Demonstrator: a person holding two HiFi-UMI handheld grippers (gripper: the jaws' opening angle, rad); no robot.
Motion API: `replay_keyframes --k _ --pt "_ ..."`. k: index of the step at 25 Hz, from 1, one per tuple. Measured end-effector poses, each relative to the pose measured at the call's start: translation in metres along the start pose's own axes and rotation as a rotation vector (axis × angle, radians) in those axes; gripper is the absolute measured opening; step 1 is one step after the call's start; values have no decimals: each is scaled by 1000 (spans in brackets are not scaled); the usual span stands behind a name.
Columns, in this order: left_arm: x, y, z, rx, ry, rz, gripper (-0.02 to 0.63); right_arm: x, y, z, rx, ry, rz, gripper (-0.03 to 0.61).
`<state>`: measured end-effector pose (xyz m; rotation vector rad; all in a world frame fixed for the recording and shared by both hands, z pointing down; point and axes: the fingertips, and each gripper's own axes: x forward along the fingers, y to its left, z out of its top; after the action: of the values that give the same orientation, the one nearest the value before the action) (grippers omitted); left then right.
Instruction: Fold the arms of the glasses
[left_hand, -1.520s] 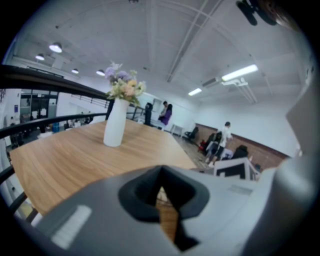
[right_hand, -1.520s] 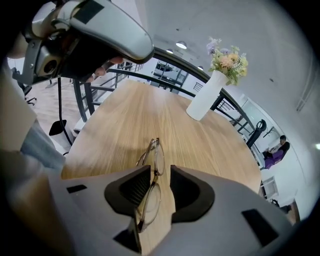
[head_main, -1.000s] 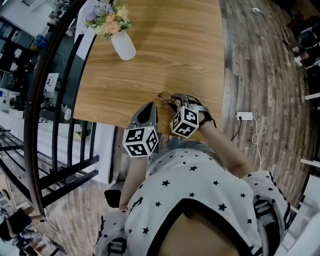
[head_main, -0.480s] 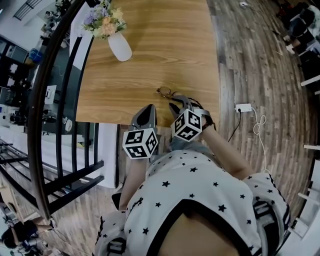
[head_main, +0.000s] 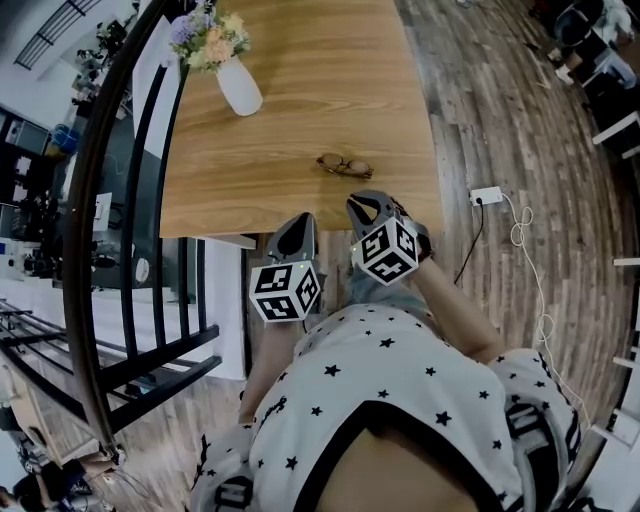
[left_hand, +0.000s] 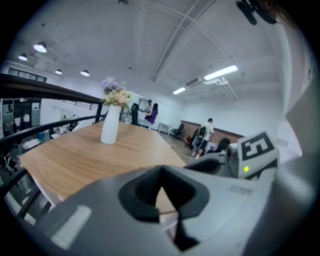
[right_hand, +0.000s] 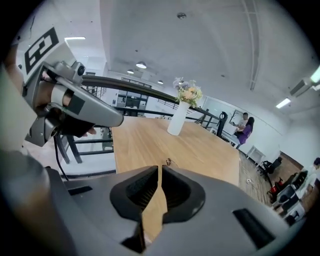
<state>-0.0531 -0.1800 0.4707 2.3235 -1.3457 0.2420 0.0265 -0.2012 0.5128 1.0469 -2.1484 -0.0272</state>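
Since the glasses (head_main: 345, 165) lie compact on the worktop (head_main: 300, 100), just above the frame's centre, their arms seem already folded — probably nothing is left. Below them the left hand-held gripper (head_main: 293, 236) and the right hand-held gripper (head_main: 366, 208) are both closed, empty.

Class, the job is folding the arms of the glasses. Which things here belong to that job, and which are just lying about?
Job: glasses, left gripper, right gripper, table.
Lying about: vase of flowers, white plug block and its cable on the floor.
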Motion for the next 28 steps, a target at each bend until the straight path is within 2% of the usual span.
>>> replay_keyframes --k 9,16,28 --pt "-45 -15 -25 11 7 -40 6 -47 28 -1 151 -46 -56 29" --pt "-86 -18 -43 0 -4 -55 6 -77 69 3 218 -97 -57 29" --pt "-118 -20 -69 -8 -7 -65 6 -106 105 10 343 -224 -39 29"
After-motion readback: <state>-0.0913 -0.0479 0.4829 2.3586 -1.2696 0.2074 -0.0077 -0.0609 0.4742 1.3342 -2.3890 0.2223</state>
